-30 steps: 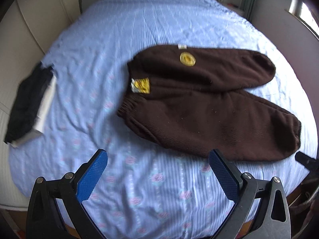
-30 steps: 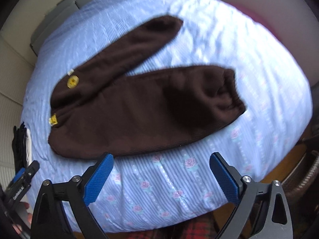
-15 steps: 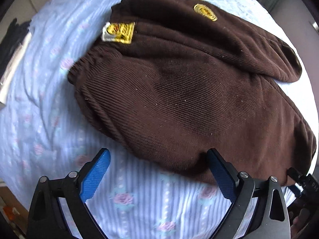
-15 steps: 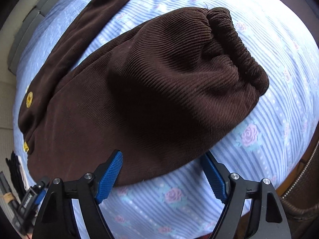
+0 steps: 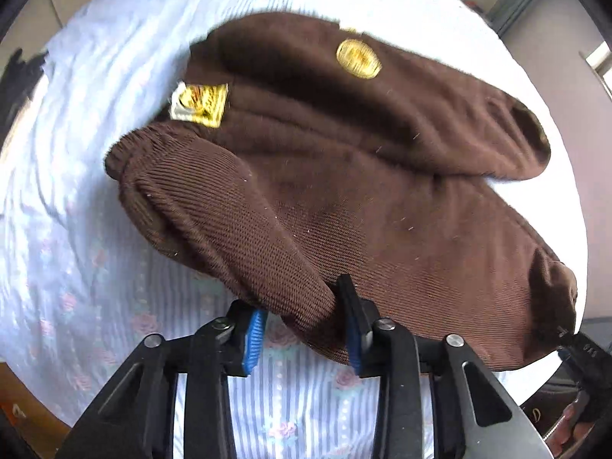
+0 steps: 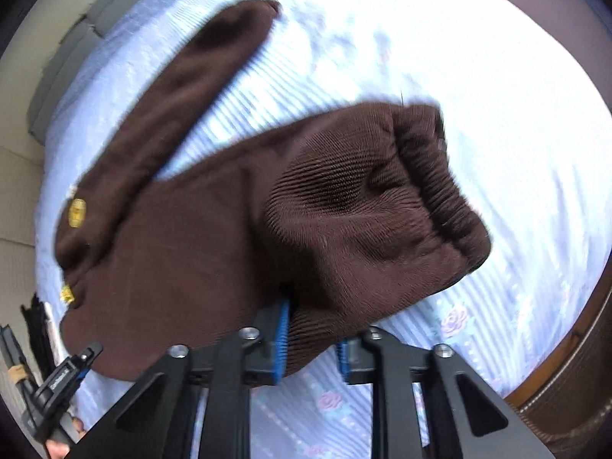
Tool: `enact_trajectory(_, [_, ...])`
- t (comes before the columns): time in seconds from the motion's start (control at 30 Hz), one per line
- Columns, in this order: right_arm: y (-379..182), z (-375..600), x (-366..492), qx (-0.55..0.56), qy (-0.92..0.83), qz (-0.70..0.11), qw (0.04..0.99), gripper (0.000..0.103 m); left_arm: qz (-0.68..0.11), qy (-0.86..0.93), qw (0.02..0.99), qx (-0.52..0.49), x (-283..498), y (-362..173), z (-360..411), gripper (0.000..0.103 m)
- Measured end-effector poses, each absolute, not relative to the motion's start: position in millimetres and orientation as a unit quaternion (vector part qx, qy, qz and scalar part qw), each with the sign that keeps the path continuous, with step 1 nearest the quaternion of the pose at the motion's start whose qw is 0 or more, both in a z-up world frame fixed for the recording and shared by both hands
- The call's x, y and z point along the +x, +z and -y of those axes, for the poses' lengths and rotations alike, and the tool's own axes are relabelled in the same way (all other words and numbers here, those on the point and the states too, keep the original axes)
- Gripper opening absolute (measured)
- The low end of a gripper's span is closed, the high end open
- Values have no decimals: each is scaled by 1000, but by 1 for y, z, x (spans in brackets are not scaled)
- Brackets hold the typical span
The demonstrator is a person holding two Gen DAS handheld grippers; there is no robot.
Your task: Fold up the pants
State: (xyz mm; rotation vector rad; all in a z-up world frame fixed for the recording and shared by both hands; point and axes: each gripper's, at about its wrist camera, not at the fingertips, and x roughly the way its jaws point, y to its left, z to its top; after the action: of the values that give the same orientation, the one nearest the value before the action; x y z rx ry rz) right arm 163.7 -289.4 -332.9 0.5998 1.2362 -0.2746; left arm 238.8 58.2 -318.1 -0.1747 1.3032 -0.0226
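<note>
A: Left side first. What's at the bed's left edge?

B: Dark folded item (image 5: 21,80) at the far left edge of the bed (image 5: 95,199), blurred, can't identify it. Bed has a blue striped sheet with a rose print.

A: Pants?

B: Brown pants (image 5: 344,199) lie across the middle of the bed, waistband toward the left edge, legs running to the right edge. Yellow sewn label (image 5: 199,104) on the waistband, round yellow patch (image 5: 358,58) on the far leg near the waist. The two legs are splayed apart in a V; sheet shows between them in the right wrist view.

A: Left gripper?

B: Left gripper (image 5: 302,331) is clamped on the near edge of the pants, close to the waistband end. A ridge of brown fabric is bunched between the blue pads (image 5: 252,338) and lifted off the sheet.

A: Right gripper?

B: Right gripper (image 6: 311,338) is pinched on the near leg's near edge, short of the gathered elastic cuff (image 6: 436,187). Fabric sits between its blue pads (image 6: 282,338), and the cuff end is raised and wrinkled. The far leg (image 6: 191,88) lies flat, pointing to the bed's far side.

A: Anything at the right?

B: Brown wooden bed frame (image 6: 566,378) past the sheet's right edge. Each gripper shows in the low corner of the other's view.
</note>
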Motion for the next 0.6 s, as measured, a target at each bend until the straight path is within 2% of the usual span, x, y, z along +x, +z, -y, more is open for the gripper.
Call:
enact_trajectory(0.17, [-261,287,167,283,-98,-529,794,16,-571,-6,818,-72,230,-263,-67,28])
enact_trajectory(0.4, [-174,295,158,292,-46,-484,824,15,-539,-17,840,-59,215,-190,-73,26])
enact_trajectory(0.6, [-149,298,159,269,-32,-501,822,15,-574,-13,816,-62,206,-184,-70,26])
